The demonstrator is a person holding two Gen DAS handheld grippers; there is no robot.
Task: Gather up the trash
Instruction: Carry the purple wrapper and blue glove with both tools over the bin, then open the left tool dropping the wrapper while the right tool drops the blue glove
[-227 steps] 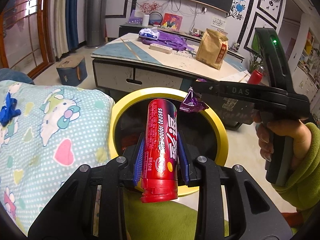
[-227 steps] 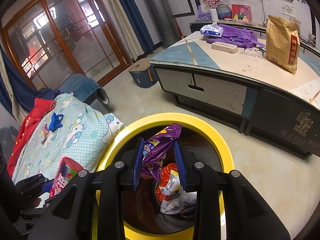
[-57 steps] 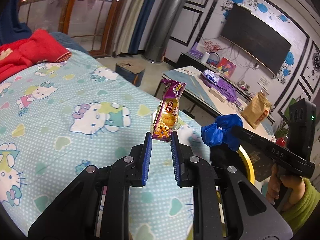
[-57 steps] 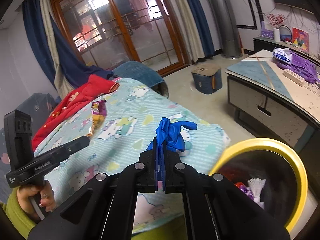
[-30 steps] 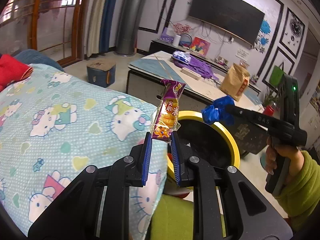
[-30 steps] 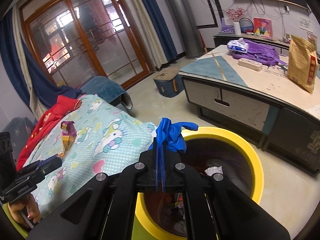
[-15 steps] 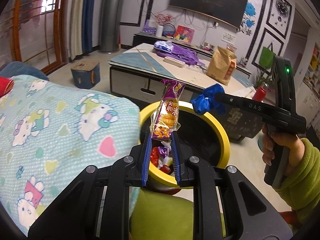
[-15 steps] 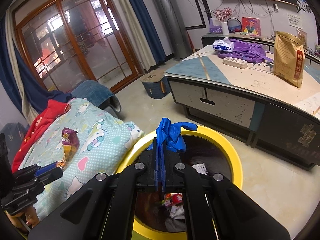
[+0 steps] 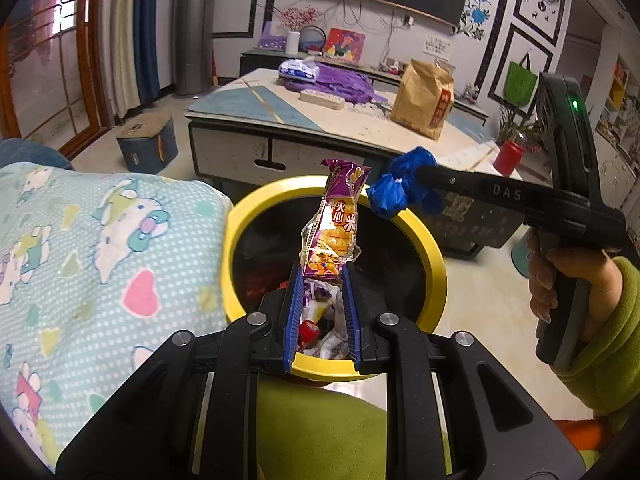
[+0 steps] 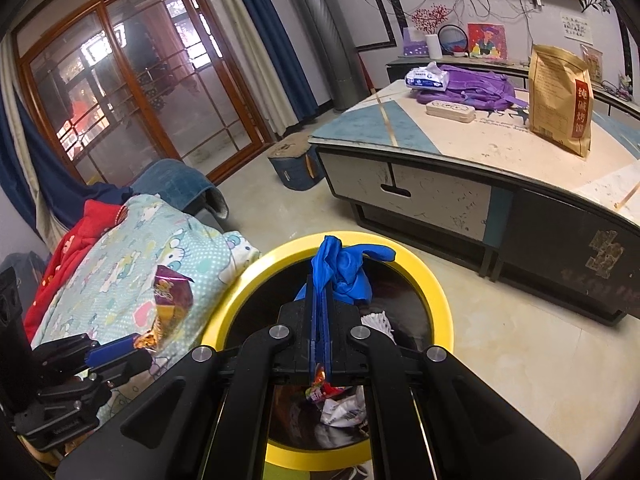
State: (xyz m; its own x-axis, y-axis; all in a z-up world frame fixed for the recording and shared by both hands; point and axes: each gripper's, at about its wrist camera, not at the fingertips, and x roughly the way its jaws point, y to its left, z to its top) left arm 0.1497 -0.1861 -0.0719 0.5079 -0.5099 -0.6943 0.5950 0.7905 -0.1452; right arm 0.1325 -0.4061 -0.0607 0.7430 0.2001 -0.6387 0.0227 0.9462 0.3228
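Observation:
A round bin with a yellow rim [image 9: 436, 256] [image 10: 444, 308] stands on the floor, with wrappers lying inside. My left gripper [image 9: 322, 272] is shut on a purple and orange snack packet [image 9: 334, 220], which stands upright over the bin's mouth. In the right wrist view that packet [image 10: 172, 300] shows at the left, beside the bin's rim. My right gripper [image 10: 319, 280] is shut on a crumpled blue glove [image 10: 344, 268], held over the bin. The left wrist view shows the glove [image 9: 400, 188] above the bin's far rim.
A blanket with cat prints [image 9: 80, 248] [image 10: 152, 252] lies left of the bin. Behind it stands a low table [image 9: 280, 136] [image 10: 460, 160] with a brown paper bag [image 9: 424, 100] and purple cloth. A hand in a green sleeve [image 9: 600, 308] holds the right gripper.
Both grippers have swung from over the blanket to above the bin, still holding the packet and the glove. The bin now sits centred in both views.

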